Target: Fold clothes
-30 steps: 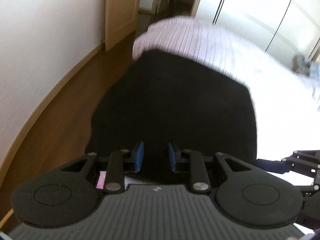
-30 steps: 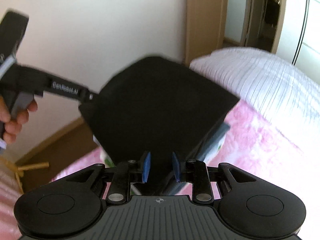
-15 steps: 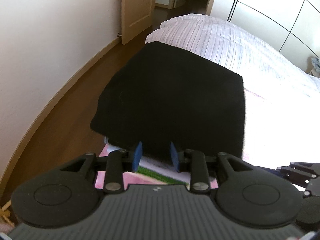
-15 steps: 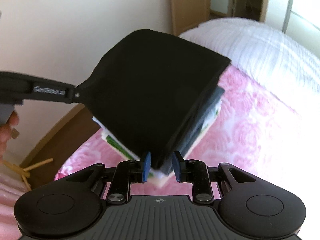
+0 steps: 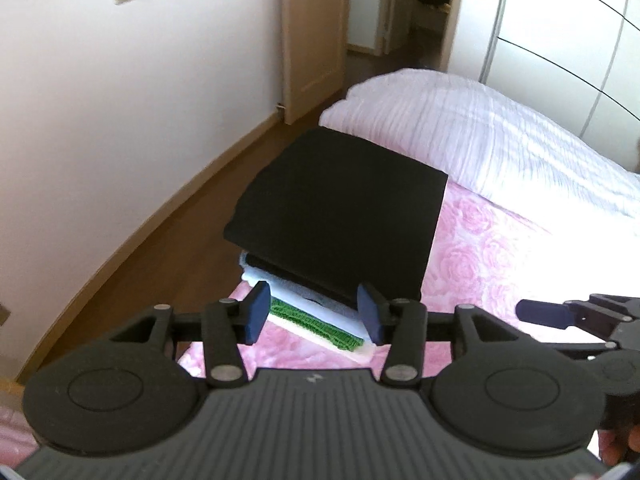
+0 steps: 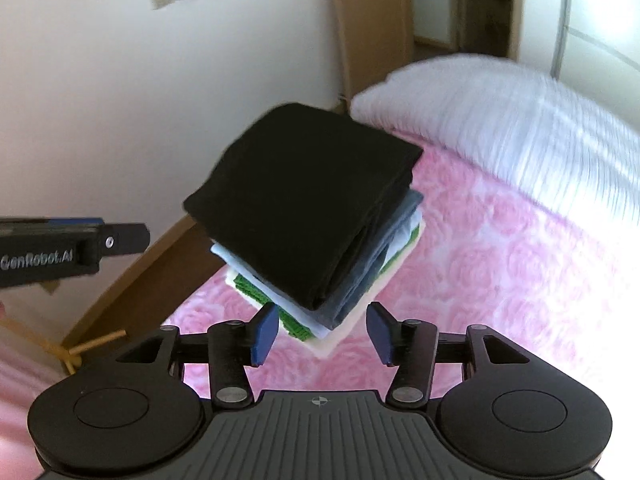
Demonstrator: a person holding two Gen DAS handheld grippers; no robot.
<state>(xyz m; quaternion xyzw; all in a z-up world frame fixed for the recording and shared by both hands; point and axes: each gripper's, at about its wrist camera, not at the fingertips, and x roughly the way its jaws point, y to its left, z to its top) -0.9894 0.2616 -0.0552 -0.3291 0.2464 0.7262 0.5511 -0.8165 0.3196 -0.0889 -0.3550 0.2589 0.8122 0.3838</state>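
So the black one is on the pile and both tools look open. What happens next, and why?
Probably a small pull back of both tools away from the stack. The black folded garment already lies on top of the pile of folded clothes on the pink bedspread, and the left tool and right tool are open, gripping nothing. No other garment shows here.

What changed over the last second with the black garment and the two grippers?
Both grippers let go. The left gripper and right gripper, each shut on the folded black garment a second ago, now stand open and drawn back from it. The garment went down and now rests on top of the stack of folded clothes. The stack stays at the corner of the pink bedspread.
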